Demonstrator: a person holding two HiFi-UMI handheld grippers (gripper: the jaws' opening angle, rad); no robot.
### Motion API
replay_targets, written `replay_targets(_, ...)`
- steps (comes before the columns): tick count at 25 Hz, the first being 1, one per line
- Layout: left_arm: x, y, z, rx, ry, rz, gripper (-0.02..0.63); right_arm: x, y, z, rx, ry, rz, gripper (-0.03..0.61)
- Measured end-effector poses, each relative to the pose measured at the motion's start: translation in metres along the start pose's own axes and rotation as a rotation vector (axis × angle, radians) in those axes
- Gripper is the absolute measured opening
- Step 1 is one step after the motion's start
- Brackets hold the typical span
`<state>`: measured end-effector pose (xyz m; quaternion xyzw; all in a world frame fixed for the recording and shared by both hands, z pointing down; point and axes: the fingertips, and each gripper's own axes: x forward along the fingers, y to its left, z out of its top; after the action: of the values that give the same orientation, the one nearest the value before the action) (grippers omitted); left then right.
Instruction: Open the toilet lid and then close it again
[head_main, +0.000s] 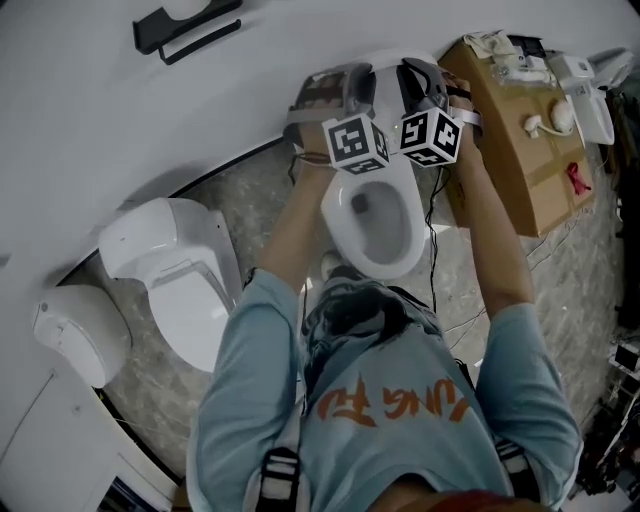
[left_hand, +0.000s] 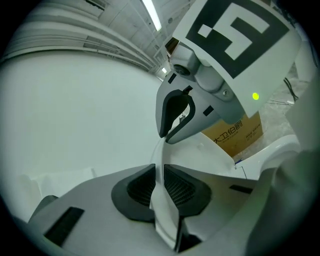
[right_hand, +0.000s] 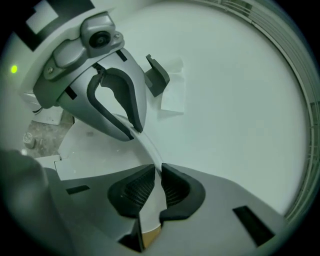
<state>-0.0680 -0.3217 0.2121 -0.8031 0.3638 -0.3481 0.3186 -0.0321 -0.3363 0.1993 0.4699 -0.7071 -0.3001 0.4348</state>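
Note:
The white toilet (head_main: 372, 215) stands against the wall with its bowl uncovered. Its lid (head_main: 386, 88) is raised toward the wall, and both grippers hold its top edge. My left gripper (head_main: 345, 85) is shut on the lid's thin rim; in the left gripper view the pads (left_hand: 145, 187) pinch the rim of the lid (left_hand: 215, 150), with the right gripper (left_hand: 175, 127) clamped further along it. My right gripper (head_main: 418, 80) is shut on the same rim; in the right gripper view its pads (right_hand: 172, 187) squeeze the edge of the lid (right_hand: 100, 150), with the left gripper (right_hand: 131, 131) just ahead.
A cardboard box (head_main: 520, 140) with small items on top stands right of the toilet. A second white toilet (head_main: 185, 270) sits to the left, with a rounded white fixture (head_main: 80, 330) beyond it. A black holder (head_main: 185, 28) hangs on the wall. Cables lie on the floor at the right.

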Motion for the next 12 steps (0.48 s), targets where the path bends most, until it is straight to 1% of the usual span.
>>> replay_targets(5,0.025,0.017,-0.019,-0.003,0.013,-0.003,0.058,0.035,-0.006,0.006,0.021,0.016,0.020,0.057)
replay_targets(10,0.048,0.031,-0.036,-0.052,0.012,-0.013,0.058,0.067,-0.010,0.011,0.037,0.012,0.046,0.058)
replay_targets(12,0.051,0.035,-0.039,-0.048,0.007,-0.007,0.058,0.072,-0.012,0.013,0.051,-0.003,0.047,0.060)
